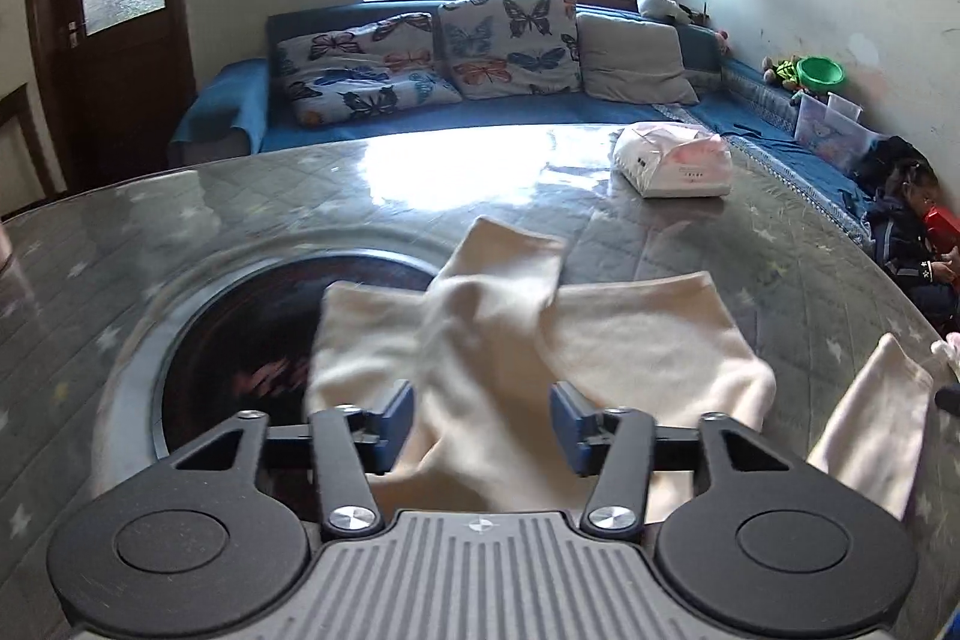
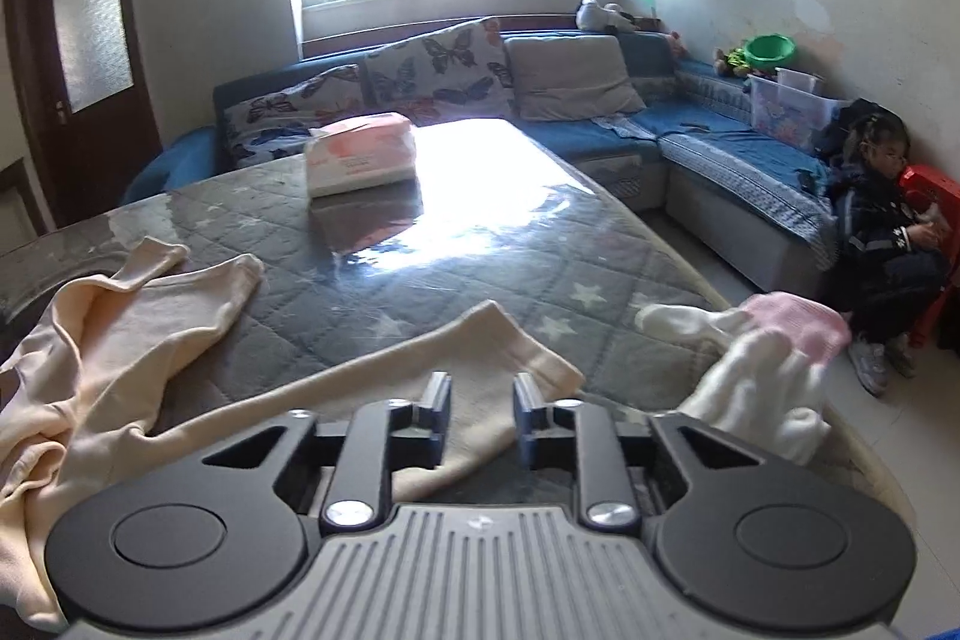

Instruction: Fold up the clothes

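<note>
Sunlit room, blue sofa [image 1: 750, 118] behind, and a cream garment [image 1: 630, 340] spread on the quilt-covered table [image 1: 810, 250] under both of my grippers.

Over the garment's middle I hold my left gripper [image 1: 483, 421] with its jaws spread wide and nothing between them; one sleeve is flopped across the body, and the cloth partly covers a dark round inset [image 1: 240, 340] in the table. My right gripper [image 2: 483, 415] is also spread, hovering just above the other sleeve [image 2: 480, 358], which stretches toward the table's near right edge. Just beside that sleeve lies a small white and pink bundle of cloth [image 2: 762, 358]. A tissue pack [image 2: 360, 154] sits well apart at the far side, in the window glare.
</note>
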